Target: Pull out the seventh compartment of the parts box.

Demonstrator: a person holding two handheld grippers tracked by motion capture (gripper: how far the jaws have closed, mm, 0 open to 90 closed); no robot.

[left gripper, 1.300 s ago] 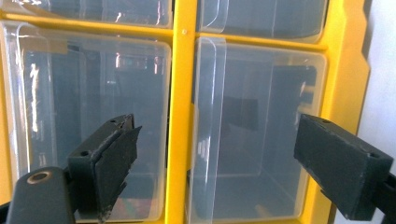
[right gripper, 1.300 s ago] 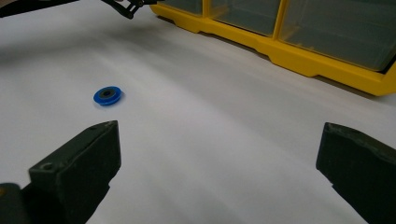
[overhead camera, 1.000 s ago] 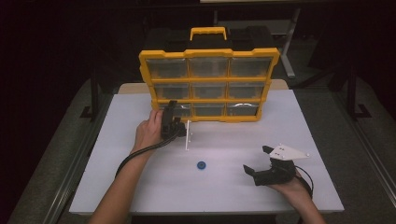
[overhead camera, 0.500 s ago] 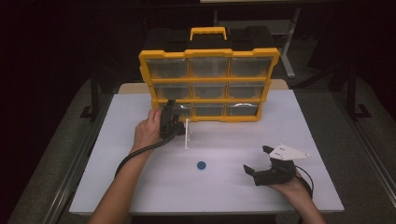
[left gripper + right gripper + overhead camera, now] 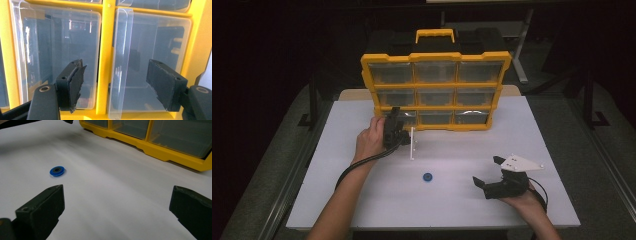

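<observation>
i've got the left gripper (image 5: 398, 131) spread at the organiser's (image 5: 435, 90) bottom-left drawer (image 5: 120, 65), partly out; right gripper (image 5: 492, 175) spread. next i'd clamp its front.

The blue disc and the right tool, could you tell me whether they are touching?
Apart. The right gripper view shows bare table between the blue disc and the open right tool.

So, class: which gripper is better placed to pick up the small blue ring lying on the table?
The right gripper. It rests open near the blue ring, jaws facing it. The left gripper is at the organizer's open clear door.
</observation>
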